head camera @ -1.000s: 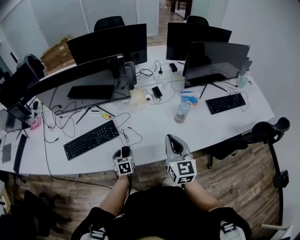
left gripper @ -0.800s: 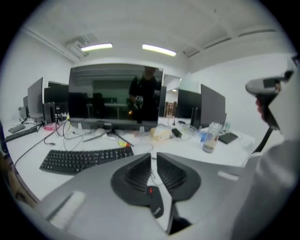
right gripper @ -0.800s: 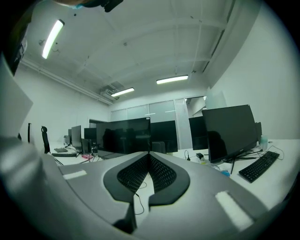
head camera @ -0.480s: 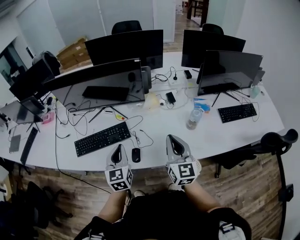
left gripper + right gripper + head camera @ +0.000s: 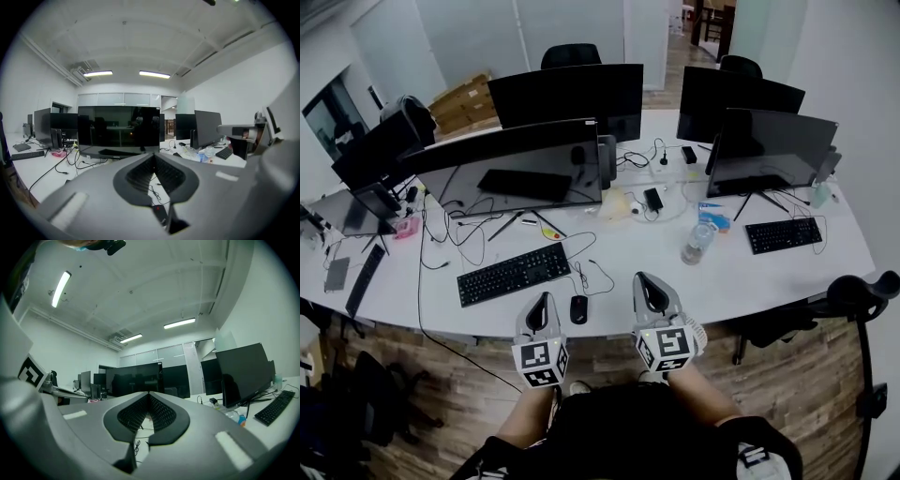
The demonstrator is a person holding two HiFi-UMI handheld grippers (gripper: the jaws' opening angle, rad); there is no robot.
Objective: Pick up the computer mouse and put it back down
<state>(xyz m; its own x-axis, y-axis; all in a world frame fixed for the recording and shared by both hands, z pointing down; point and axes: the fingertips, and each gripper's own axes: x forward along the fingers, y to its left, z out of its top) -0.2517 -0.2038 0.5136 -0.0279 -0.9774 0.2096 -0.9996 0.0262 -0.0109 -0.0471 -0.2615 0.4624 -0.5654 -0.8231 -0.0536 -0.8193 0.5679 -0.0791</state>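
Note:
The black computer mouse (image 5: 578, 308) lies on the white desk (image 5: 731, 281) near its front edge, its cable running back toward the monitors. My left gripper (image 5: 543, 307) hovers just left of the mouse, apart from it and pulled back over the desk edge. In the left gripper view its jaws (image 5: 153, 157) meet at the tip and hold nothing. My right gripper (image 5: 649, 289) hangs to the right of the mouse, also shut and empty, as the right gripper view (image 5: 149, 394) shows.
A black keyboard (image 5: 514, 274) lies left of the mouse among loose cables (image 5: 581, 253). Several dark monitors (image 5: 516, 169) stand behind. A water bottle (image 5: 697, 243) and a second keyboard (image 5: 780, 234) are at right. An office chair (image 5: 853, 292) stands at the desk's right end.
The left gripper was down at the mouse a second ago. It has since lifted off and drawn back with its jaws shut, leaving the mouse on the desk. The right gripper has barely shifted.

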